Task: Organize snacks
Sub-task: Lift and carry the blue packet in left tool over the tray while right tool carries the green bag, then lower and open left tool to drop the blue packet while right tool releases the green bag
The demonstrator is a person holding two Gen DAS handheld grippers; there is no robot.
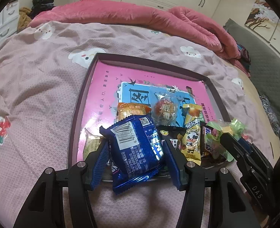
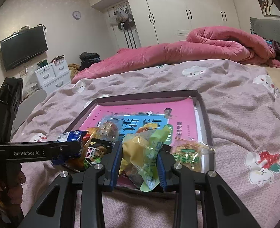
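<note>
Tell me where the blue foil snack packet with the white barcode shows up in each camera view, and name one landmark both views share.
Left wrist view: the blue foil snack packet sits low in the centre, clamped between the left tool's fingers.
Right wrist view: only its crumpled top shows at the left, above the left tool seen side-on.
Shared landmark: the dark-rimmed tray with a pink printed liner.

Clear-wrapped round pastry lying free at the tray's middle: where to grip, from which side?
Grip the round pastry across its bulging middle, coming from above. It lies flat on the tray, its crimped ends thin and slippery, and other packets crowd its near side.
</note>
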